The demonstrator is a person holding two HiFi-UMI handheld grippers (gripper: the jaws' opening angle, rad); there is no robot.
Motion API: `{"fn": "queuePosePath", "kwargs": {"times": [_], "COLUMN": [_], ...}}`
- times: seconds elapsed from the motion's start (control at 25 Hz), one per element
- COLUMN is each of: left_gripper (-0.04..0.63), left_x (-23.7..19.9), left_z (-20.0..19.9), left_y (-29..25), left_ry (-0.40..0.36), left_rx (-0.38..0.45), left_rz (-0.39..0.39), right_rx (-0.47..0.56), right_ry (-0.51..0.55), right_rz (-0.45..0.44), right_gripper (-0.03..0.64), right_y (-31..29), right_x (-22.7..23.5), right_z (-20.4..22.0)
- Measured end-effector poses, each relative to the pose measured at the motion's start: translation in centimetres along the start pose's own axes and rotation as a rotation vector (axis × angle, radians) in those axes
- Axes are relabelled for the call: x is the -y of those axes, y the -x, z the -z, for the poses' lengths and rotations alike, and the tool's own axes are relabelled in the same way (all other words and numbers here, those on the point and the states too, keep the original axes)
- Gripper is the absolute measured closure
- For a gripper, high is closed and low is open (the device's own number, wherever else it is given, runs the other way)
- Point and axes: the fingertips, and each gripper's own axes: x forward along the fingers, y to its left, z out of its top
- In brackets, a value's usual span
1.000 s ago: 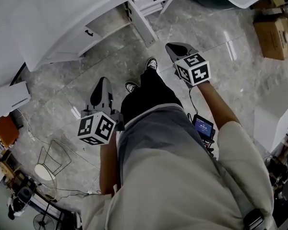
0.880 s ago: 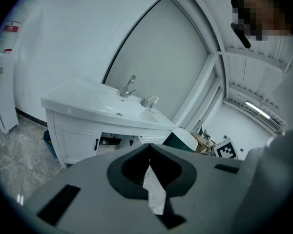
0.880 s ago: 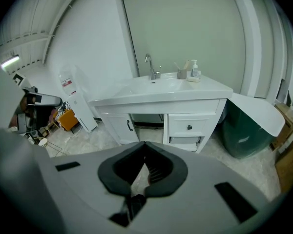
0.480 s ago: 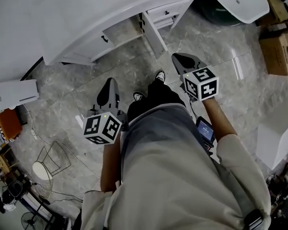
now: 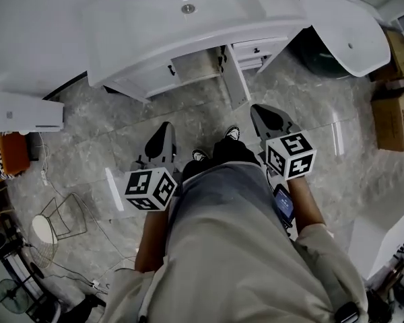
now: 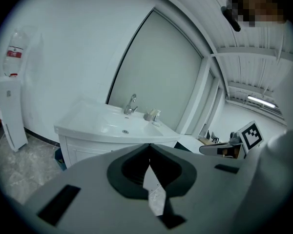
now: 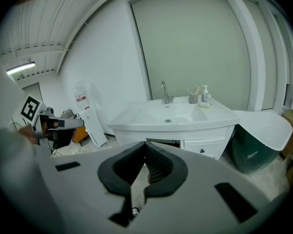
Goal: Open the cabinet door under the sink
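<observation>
The white sink cabinet (image 5: 188,25) stands ahead of me at the top of the head view. Its left door (image 5: 155,79) is closed and has a small dark handle. Beside it is a dark opening, with a white door panel (image 5: 236,79) standing out from the front toward me. Small drawers (image 5: 256,49) are at the right. My left gripper (image 5: 165,126) and right gripper (image 5: 261,110) hover over the marble floor short of the cabinet, both shut and holding nothing. In the gripper views the cabinet (image 6: 107,135) (image 7: 171,118) lies beyond the closed tips (image 6: 149,145) (image 7: 145,143).
A white water dispenser (image 5: 23,113) stands at the left. A green bin (image 5: 330,56) under a white lid (image 5: 343,25) sits right of the cabinet, with cardboard boxes (image 5: 394,116) further right. A wire rack (image 5: 60,217) and cables lie at the lower left.
The view has swung so the whole sink top now shows, and the cabinet sits straight ahead. Both grippers have come nearer its front and stayed shut.
</observation>
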Motion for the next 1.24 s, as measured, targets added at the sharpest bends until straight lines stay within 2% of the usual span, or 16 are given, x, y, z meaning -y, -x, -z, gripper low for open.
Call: {"fn": "queuePosePath", "kwargs": {"times": [0.28, 0.44, 0.72, 1.24], "left_gripper": [0.595, 0.595, 0.595, 0.595], "left_x": [-1.4, -2.4, -3.5, -3.2], "left_z": [-1.5, -3.0, -4.9, -3.2], "left_y": [0.8, 1.0, 1.3, 1.2], "left_ry": [-0.017, -0.015, -0.029, 0.020], "left_rx": [0.014, 0.030, 0.063, 0.040], "left_rz": [-0.055, -0.090, -0.131, -0.120], "right_rx": [0.121, 0.155, 0.174, 0.137], "right_ry": [0.024, 0.041, 0.057, 0.072], "right_rz": [0.008, 0.006, 0.017, 0.003], "right_gripper": [0.606, 0.606, 0.606, 0.606], "right_y": [1.3, 1.3, 1.0, 0.3], "right_x": [-1.3, -1.6, -1.1, -1.8], "right_z": [-4.4, -6.0, -7.2, -6.8]}}
